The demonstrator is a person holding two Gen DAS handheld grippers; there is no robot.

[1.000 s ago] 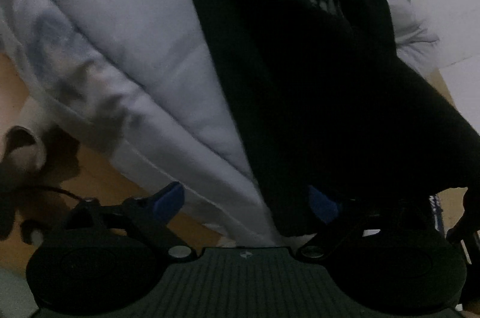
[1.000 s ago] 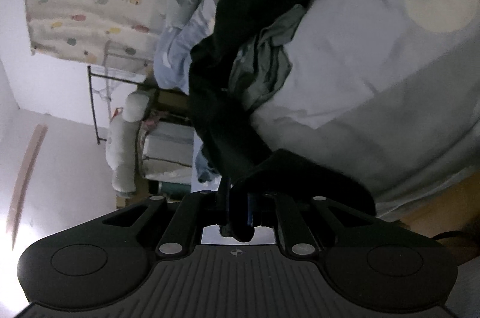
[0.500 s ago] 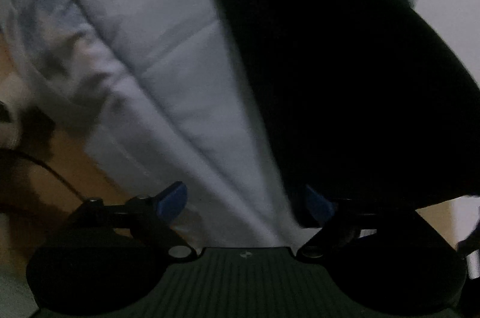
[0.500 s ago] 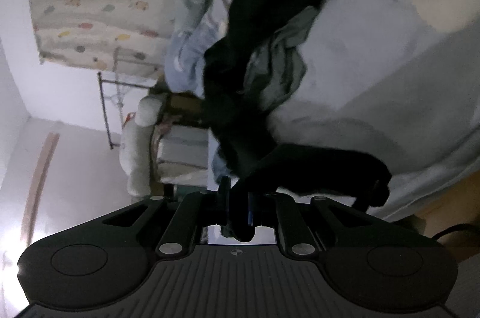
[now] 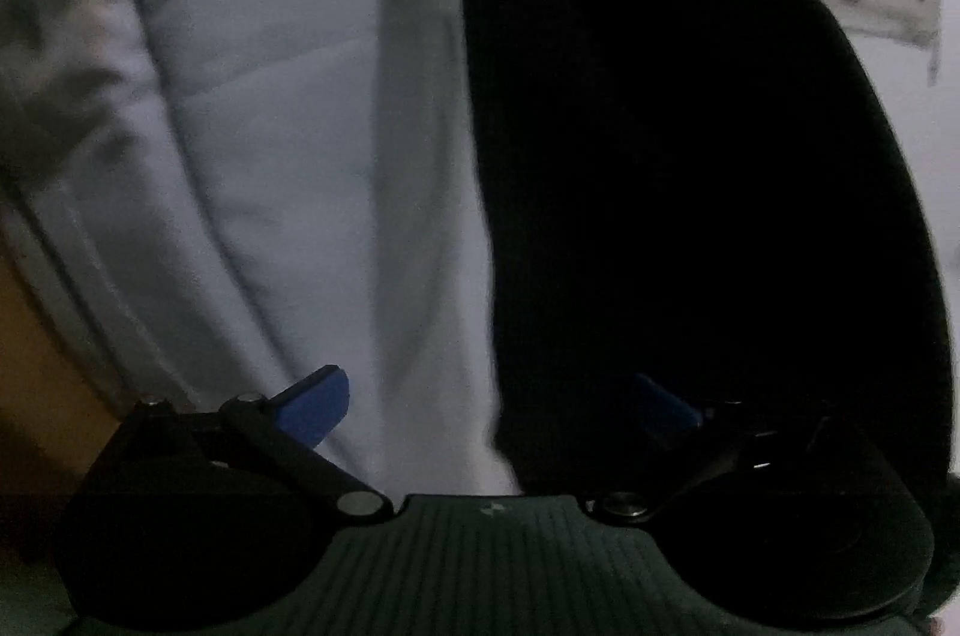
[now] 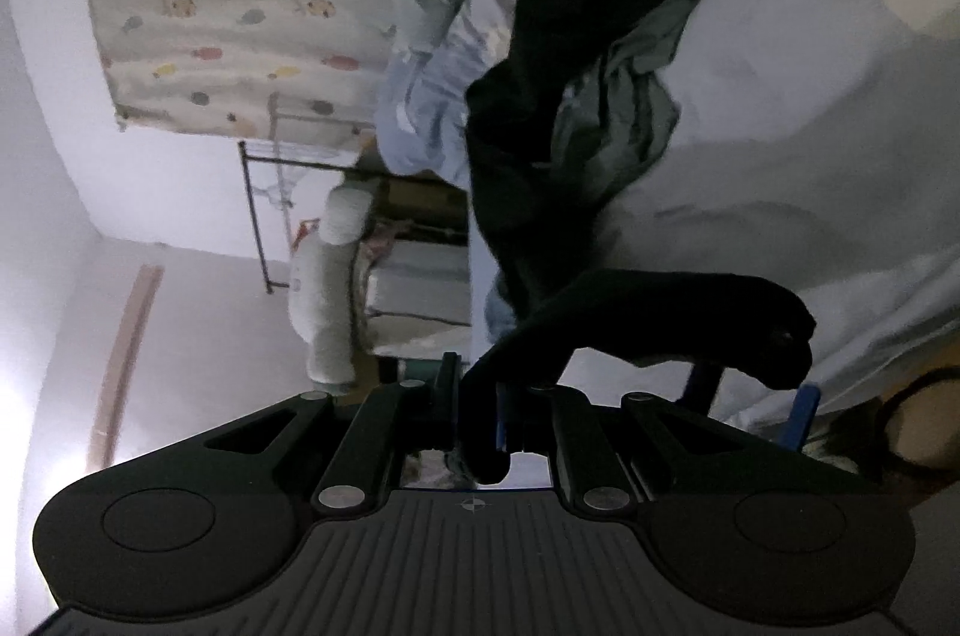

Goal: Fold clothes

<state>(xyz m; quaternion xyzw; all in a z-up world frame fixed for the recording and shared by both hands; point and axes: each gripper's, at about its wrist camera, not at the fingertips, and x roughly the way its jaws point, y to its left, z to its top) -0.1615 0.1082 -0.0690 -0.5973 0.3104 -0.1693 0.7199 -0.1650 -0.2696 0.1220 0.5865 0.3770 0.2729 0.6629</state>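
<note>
1. Black garment [image 5: 690, 168] now fills more of the left view, lifted over the bed [image 5: 270, 126].
2. Right gripper [image 6: 501, 426] fingers pinch its edge; left gripper [image 5: 486, 402] fingers spread wide.
3. Likely mid-fold.

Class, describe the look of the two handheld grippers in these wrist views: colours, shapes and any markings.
Both are black. The left gripper has a ribbed body, two round discs at its sides, angled link bars with silver rivets and blue fingertips. The right gripper has the same ribbed body, discs and riveted bars, a small crosshair mark at its centre and a blue pad. No cables or sleeves show.
</note>
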